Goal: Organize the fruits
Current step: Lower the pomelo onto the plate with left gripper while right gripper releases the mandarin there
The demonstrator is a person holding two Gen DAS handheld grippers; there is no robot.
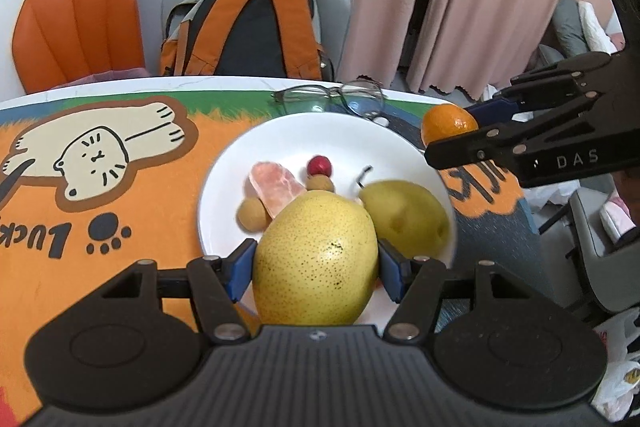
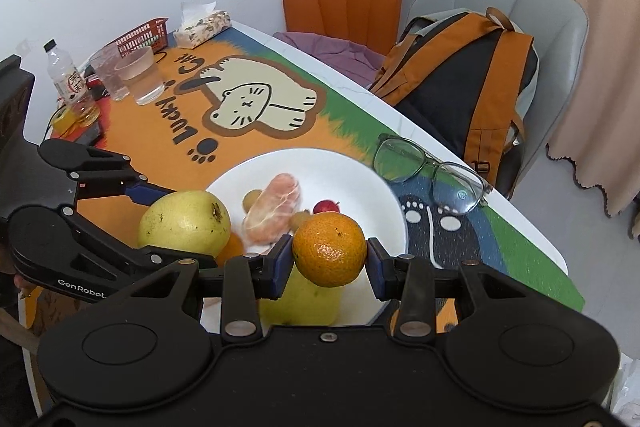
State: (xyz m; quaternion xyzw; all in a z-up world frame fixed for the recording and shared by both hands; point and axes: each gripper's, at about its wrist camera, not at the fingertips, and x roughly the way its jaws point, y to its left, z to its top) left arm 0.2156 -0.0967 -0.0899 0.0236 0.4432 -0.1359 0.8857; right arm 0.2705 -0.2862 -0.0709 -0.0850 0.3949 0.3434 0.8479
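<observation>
Left wrist view: your left gripper [image 1: 316, 269] has its fingers clamped on a yellow pear [image 1: 316, 259] above the near rim of the white plate [image 1: 320, 131]. Your right gripper [image 2: 329, 259] has its fingers clamped on an orange [image 2: 329, 249], also over the plate. A second pear [image 1: 406, 217], a pink citrus segment [image 1: 276, 185], a red berry [image 1: 319, 165] and small brown fruits already lie on the plate, so sorting looks well along. Eyeglasses [image 2: 430, 169] sit just beyond the plate on the table [image 1: 120, 227].

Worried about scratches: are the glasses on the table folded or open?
Open: the glasses rest on the table with an arm spread outward, not tucked behind the lenses.
</observation>
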